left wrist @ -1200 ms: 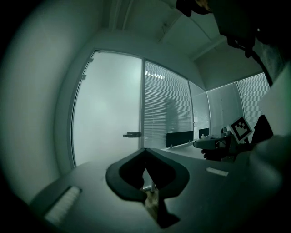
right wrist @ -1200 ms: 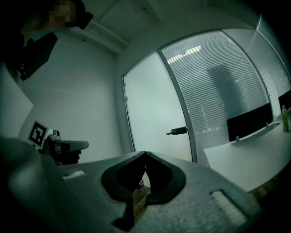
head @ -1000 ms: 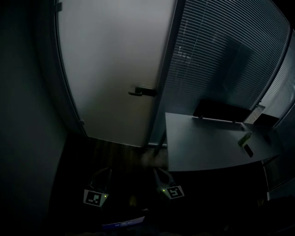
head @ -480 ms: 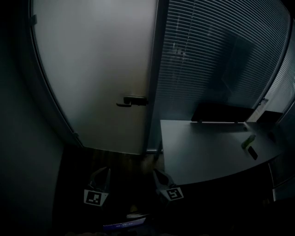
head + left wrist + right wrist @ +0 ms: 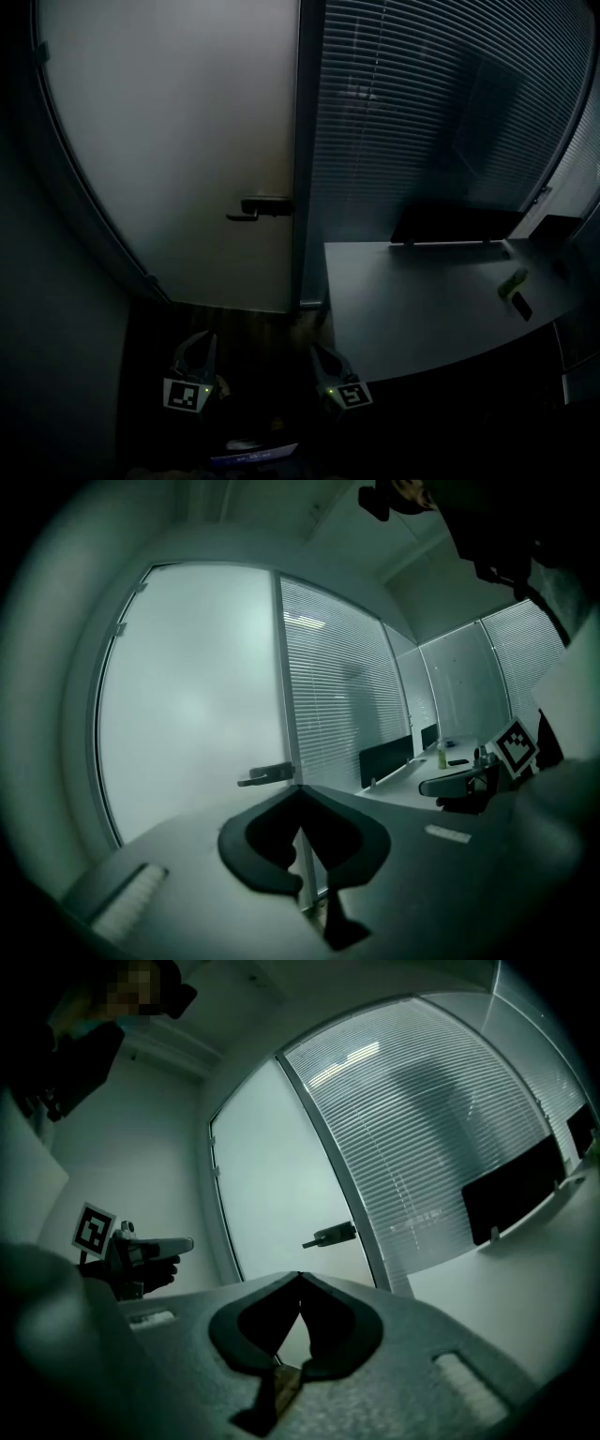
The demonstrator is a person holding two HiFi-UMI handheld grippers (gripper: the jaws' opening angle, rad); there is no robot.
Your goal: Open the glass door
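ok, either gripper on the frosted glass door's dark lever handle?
No, left gripper and right gripper sit well short of the dark lever handle.

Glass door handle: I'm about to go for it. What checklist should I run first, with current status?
1. Door handle in view, unobstructed: ok.
2. Glass door closed against its frame: ok.
3. Left gripper open for a grasp: not ok, jaws together, empty.
4. Right gripper open for a grasp: not ok, jaws together, empty.
5. Either gripper at the handle: not ok, both low, apart from the door.
6. Which way the door swings: cannot tell.
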